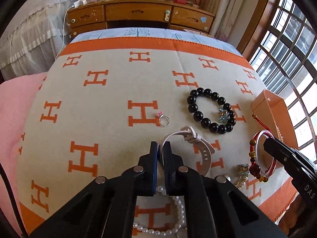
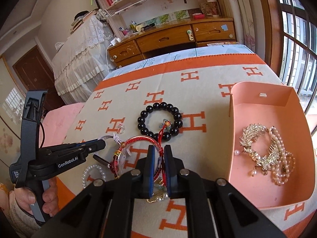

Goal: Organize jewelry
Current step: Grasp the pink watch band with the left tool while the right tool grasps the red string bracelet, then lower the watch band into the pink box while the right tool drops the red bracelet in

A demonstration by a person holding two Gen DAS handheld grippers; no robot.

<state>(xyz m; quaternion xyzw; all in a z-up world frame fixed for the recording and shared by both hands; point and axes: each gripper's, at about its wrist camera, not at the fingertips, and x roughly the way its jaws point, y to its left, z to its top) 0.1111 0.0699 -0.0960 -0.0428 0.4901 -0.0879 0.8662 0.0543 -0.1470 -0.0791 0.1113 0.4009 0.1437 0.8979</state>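
Note:
My left gripper (image 1: pixel 160 148) is shut on the strap of a white watch (image 1: pixel 198 148) and holds it just above the blanket; it also shows in the right wrist view (image 2: pixel 103 143). My right gripper (image 2: pixel 160 150) is shut on a clear bangle wrapped with red cord (image 2: pixel 138 144), lifted left of the pink box (image 2: pixel 273 200); the bangle also shows in the left wrist view (image 1: pixel 259 154). The box holds a rhinestone hair comb (image 2: pixel 257 144) and pearl strands (image 2: pixel 281 158). A black bead bracelet (image 1: pixel 210 109), a silver ring with a pink stone (image 1: pixel 164 120) and a pearl bracelet (image 1: pixel 178 214) lie on the blanket.
An orange and beige H-pattern blanket (image 1: pixel 99 119) covers the bed. A pink pillow (image 1: pixel 15 103) lies at the left. A wooden dresser (image 1: pixel 138 15) stands beyond the bed. Barred windows (image 1: pixel 293 49) are at the right. Small earrings (image 1: pixel 242 173) lie near the bangle.

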